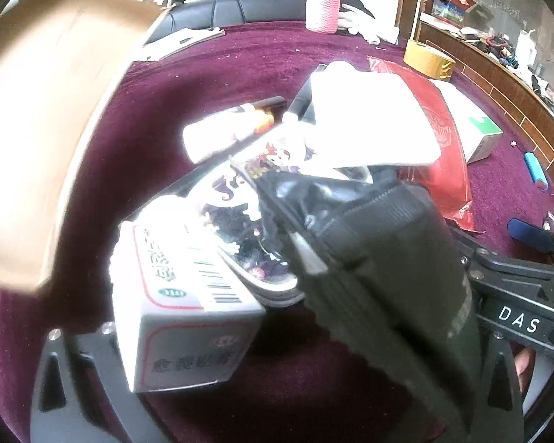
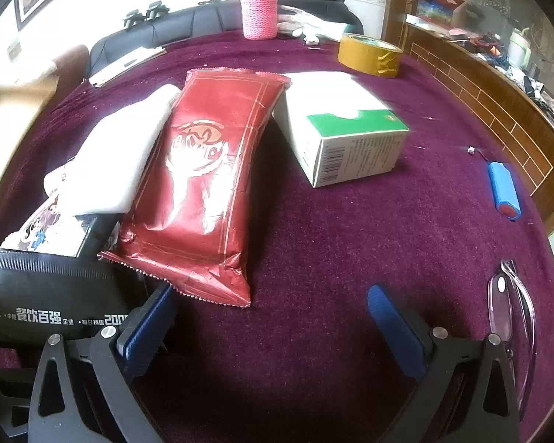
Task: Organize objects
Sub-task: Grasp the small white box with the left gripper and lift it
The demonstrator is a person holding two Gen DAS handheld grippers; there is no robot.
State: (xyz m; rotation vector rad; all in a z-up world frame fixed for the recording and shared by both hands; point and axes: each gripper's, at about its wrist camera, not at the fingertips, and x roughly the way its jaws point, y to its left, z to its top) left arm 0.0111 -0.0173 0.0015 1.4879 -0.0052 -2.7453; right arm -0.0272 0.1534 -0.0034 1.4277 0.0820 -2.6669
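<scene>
A pile lies on the maroon cloth [image 2: 332, 258]. It holds a white medicine box with a red border [image 1: 188, 313], a black zip pouch [image 1: 387, 277], a cartoon-printed pack [image 1: 240, 221], a white tube [image 1: 221, 133] and a white pad [image 1: 369, 118]. My left gripper [image 1: 273, 313] stands wide open over this pile, and the box and pouch hide its fingertips. In the right wrist view a red foil packet [image 2: 207, 184] lies beside the white pad [image 2: 118, 158] and the black pouch [image 2: 55, 295]. My right gripper [image 2: 271, 295] is open over bare cloth, its left blue pad [image 2: 151, 325] next to the pouch.
A white and green box [image 2: 339, 129] sits right of the red packet. Farther back are a tape roll [image 2: 369, 53] and a pink knitted bottle [image 2: 260, 11]. A blue cylinder [image 2: 502, 190] and clear glasses [image 2: 509, 306] lie at the right. A blurred cardboard box [image 1: 37, 129] looms at the left.
</scene>
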